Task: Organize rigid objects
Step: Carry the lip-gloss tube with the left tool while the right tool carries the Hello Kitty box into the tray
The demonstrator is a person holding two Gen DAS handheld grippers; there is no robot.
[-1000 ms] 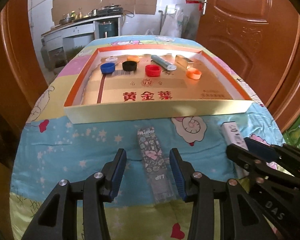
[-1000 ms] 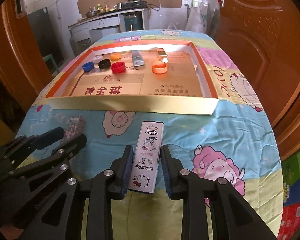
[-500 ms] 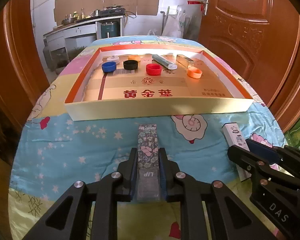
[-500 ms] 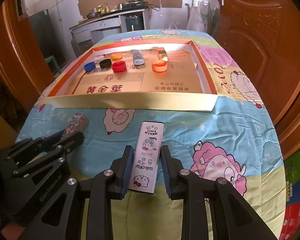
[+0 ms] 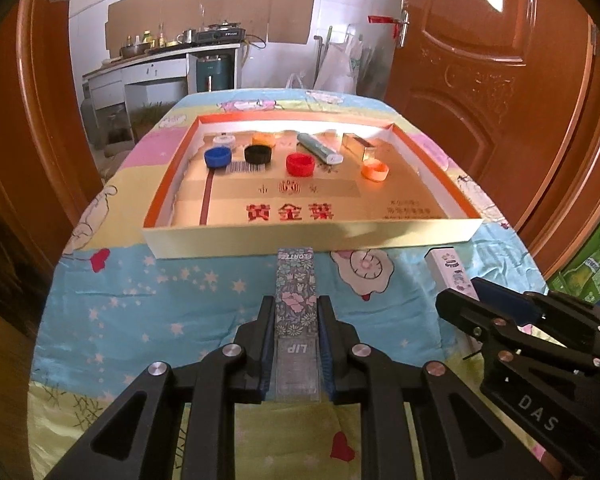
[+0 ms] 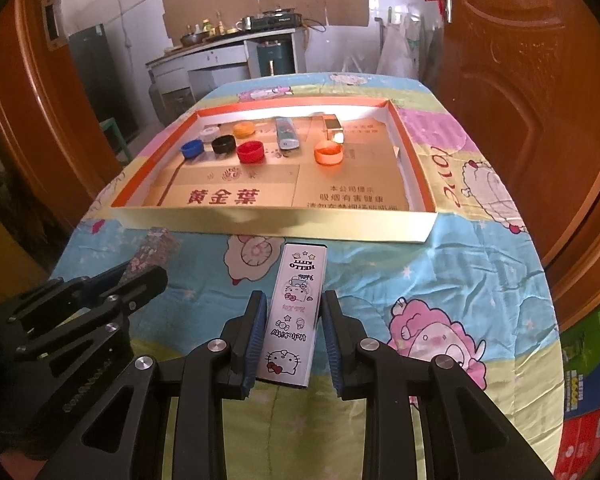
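Floral lip box (image 5: 295,300) pinched in left gripper (image 5: 295,344) jaws; white cartoon box (image 6: 294,320) pinched by right gripper (image 6: 294,340). Both low over the tabletop, short of cardboard tray (image 5: 312,236). Next, probably: lift, clear near wall, place inside.

"lip" on floral box (image 5: 295,307); "hello kitty" on white box (image 6: 293,317)

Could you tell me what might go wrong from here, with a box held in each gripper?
1. The floral box and white box are gripped near their near ends, so either might tip or slip when lifted.
2. The tray's front wall stands right ahead; a low carry could catch it.
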